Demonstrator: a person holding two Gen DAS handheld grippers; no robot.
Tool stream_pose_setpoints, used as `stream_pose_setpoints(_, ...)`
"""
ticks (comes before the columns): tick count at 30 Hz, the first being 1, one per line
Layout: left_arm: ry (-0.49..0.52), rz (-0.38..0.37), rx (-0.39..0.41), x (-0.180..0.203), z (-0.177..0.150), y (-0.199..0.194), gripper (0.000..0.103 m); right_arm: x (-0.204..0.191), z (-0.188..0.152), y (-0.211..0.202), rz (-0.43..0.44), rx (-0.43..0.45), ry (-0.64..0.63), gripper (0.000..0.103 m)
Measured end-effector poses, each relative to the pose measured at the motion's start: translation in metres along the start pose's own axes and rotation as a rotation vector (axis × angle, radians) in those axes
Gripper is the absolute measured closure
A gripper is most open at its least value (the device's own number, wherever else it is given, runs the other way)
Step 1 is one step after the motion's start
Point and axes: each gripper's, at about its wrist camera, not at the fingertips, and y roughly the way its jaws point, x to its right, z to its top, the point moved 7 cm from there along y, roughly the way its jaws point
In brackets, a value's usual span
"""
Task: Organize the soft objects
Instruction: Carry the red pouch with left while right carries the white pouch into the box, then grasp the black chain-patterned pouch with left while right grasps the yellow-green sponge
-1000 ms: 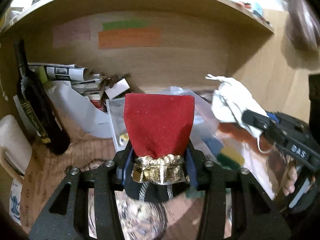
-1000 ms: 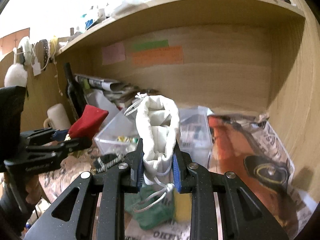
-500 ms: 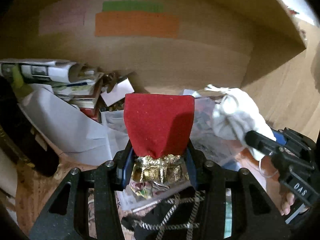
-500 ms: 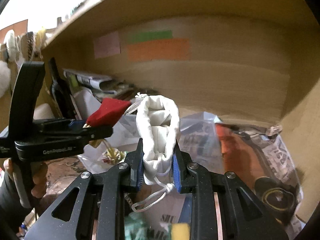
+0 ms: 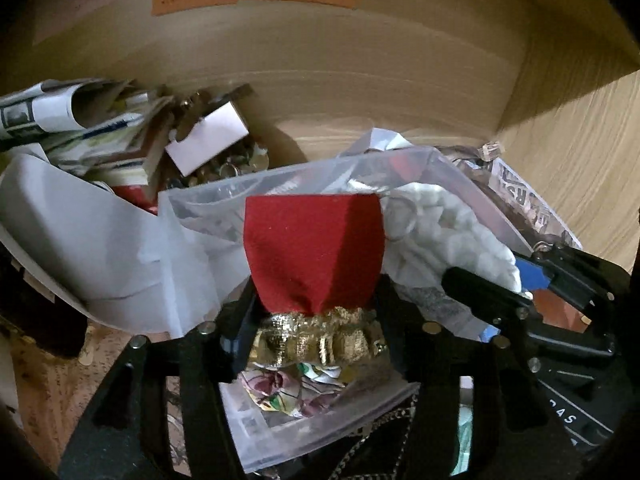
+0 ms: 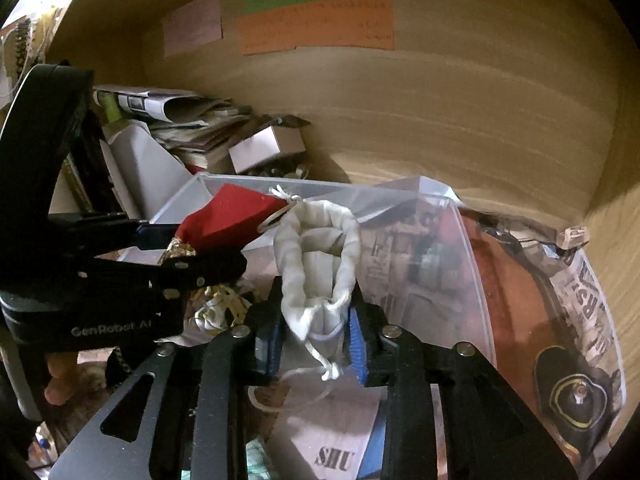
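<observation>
Red velvet is what the left gripper point(image 5: 316, 320) is clamping: a small red pouch with a gold gathered neck point(image 5: 314, 256), pinched at that neck so the body is standing up and forward, clear of the jaws and ready to drop. Taking the clear plastic bin point(image 5: 280, 188) as the landmark, the pouch is hanging just above the bin's near half, over a crumpled floral cloth point(image 5: 292, 392) that is already lying inside. The right gripper point(image 6: 316, 320) is likewise clenching a white drawstring pouch point(image 6: 318, 256) low on its gathered end, its cord point(image 6: 326, 368) dangling below the fingers; gripping there is keeping the open mouth up and the soft body from sagging. That white pouch is hovering over the bin's right-hand part, touching or nearly touching the red one at the tip. Both holds read as carrying grips, and I judge that the two pouches are being brought to the bin for sorting and are not yet let go. Left of the bin, a large white sheet of paper point(image 5: 84, 248) is leaning against it. Right of the bin, printed newspaper point(image 6: 576, 304) is lining the wooden shelf. Beyond the bin's far rim, a small white box point(image 6: 268, 148) and a stack of rolled papers point(image 6: 168, 108) are crowding the back, and higher on the wooden back wall an orange paper label point(image 6: 316, 26) is stuck.
</observation>
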Motion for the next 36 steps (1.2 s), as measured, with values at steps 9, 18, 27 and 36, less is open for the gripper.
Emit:
stream_pose_setpoints(9, 0.003, 0.015, 0.089, 0.002, -0.002, -0.033, 0.033, -0.005, 0.006, -0.036, -0.027, 0.081, -0.020, 0.035)
stream_pose_setpoints(18, 0.011, 0.033, 0.230, 0.001, -0.012, -0.095, 0.006, -0.009, 0.004, -0.090, -0.022, 0.185, -0.024, 0.023)
stream_pose_setpoints(27, 0.026, 0.059, 0.179, -0.007, -0.056, -0.103, 0.005, -0.006, -0.044, -0.094, -0.040, 0.125, -0.006, 0.022)
stream_pose_setpoints(36, -0.001, 0.068, 0.030, -0.015, -0.108, -0.066, 0.005, 0.023, -0.093, -0.079, -0.081, 0.016, 0.088, 0.022)
